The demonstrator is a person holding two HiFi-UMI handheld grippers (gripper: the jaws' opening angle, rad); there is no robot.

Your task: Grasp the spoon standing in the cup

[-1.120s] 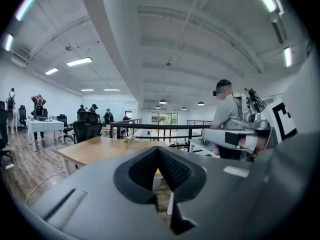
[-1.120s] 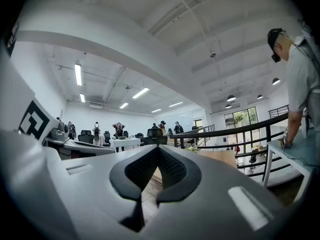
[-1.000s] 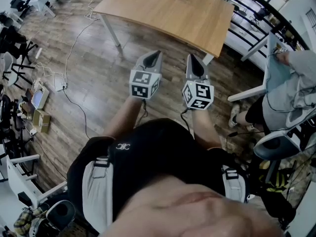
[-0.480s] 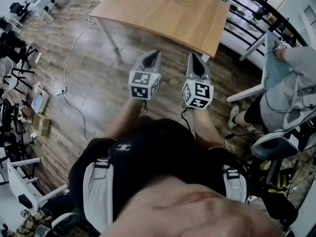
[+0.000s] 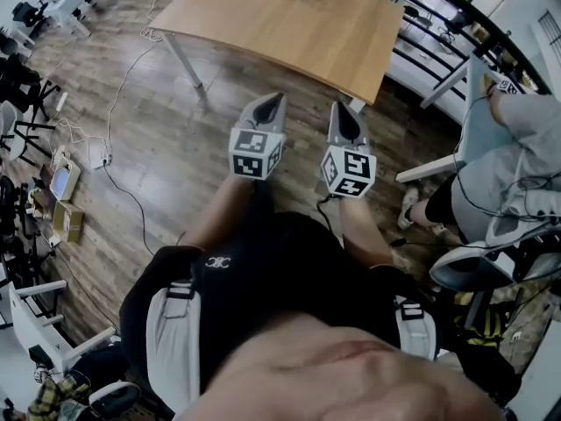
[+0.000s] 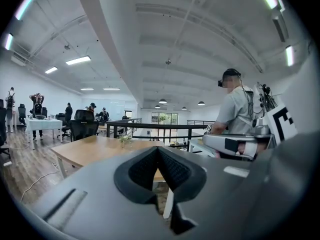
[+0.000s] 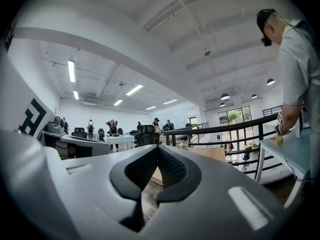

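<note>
left gripper [image 5: 271,105] and right gripper [image 5: 343,115] hung closed, empty, short of the wooden table [image 5: 289,24]; spoon and cup unseen, so stepping closer seemed next.

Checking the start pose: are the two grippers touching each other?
Apart. The head view shows a strip of wood floor between the left gripper and the right gripper along their whole length.

- Bright, even indoor light: ceiling strip lights [image 6: 80,60] glow above the wooden table [image 5: 298,24], and windows [image 6: 163,118] behind it wash out pale.
- Shadows under the table are soft and faint.
- The left gripper [image 6: 158,149] carries a dull sheen, no hard glare.
- Both gripper views bend strongly into dark round edges.
</note>
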